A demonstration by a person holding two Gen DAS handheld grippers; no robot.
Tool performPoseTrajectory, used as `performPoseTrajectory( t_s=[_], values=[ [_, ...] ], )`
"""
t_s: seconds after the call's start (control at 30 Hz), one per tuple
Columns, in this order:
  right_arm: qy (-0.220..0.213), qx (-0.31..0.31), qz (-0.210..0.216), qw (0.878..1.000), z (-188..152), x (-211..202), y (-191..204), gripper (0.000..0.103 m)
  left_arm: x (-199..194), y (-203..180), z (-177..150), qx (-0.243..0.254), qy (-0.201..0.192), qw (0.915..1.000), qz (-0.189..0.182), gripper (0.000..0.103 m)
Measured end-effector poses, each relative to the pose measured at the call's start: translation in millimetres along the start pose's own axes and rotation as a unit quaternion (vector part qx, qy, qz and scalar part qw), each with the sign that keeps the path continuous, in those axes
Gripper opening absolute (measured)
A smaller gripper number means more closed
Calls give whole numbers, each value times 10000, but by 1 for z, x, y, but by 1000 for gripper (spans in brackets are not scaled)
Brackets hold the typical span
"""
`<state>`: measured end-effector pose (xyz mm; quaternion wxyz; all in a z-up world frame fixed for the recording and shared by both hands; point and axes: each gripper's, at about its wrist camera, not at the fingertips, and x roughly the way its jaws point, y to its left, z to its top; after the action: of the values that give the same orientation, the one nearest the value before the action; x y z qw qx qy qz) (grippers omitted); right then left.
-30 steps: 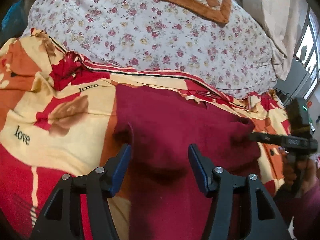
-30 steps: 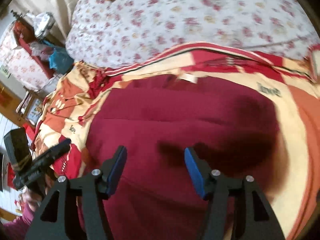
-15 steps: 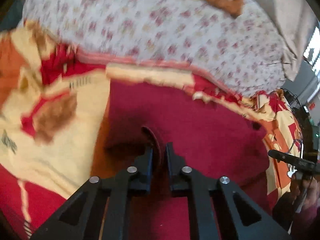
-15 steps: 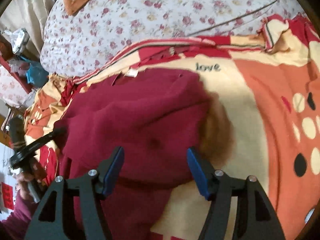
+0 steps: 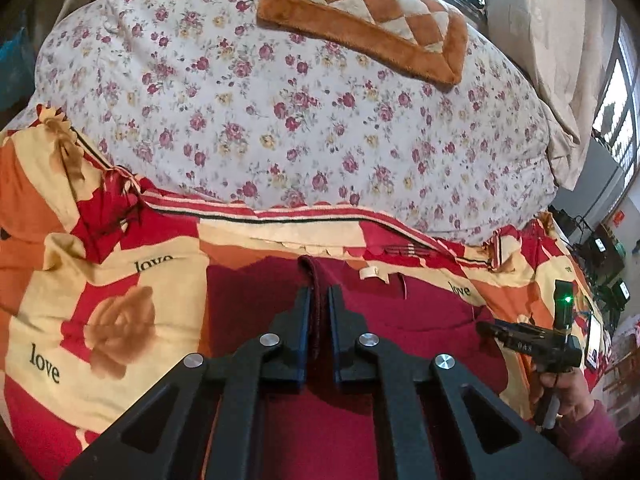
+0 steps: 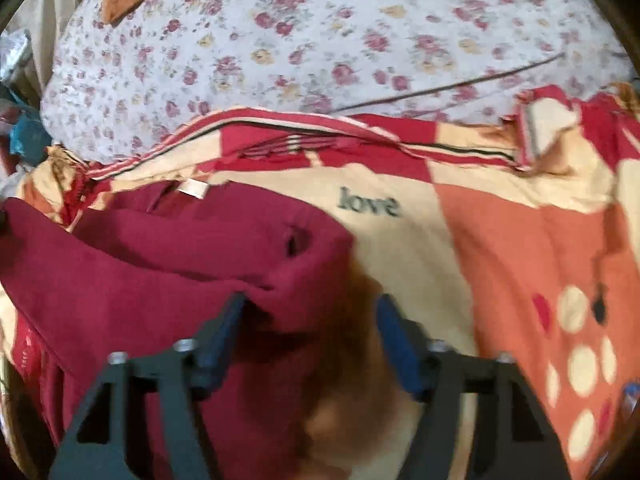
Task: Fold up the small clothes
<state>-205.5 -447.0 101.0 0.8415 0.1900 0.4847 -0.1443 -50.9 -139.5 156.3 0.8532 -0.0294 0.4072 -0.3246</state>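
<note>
So the dark red garment (image 5: 420, 320) is lying on the patterned "love" bedsheet (image 5: 120, 280), near side of the bed, just in front of the floral quilt (image 5: 300, 120) with an orange checked cushion (image 5: 368, 12) on its far end. Left tool (image 5: 319, 300) is pressed together, pinching a raised fold of the garment's left edge. Right tool (image 6: 310, 316) has just been closing but its jaws look spread in the blurry view, straddling the garment's right edge (image 6: 316, 264) without clamping it. From the left camera you can see a hand (image 5: 560, 396) holding it at far right.
</note>
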Motion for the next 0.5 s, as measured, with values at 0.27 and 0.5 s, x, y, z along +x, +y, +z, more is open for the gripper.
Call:
performPoseTrajectory(
  t_s=[0.27, 0.5],
  values=[
    [-613, 463, 50, 9970, 21, -7, -13, 12, 39, 34, -14, -252, 107, 9985, 469, 0],
    [-371, 592, -214, 9973, 30, 13, -12, 34, 92, 66, -39, -611, 716, 9923, 806, 0]
  ],
)
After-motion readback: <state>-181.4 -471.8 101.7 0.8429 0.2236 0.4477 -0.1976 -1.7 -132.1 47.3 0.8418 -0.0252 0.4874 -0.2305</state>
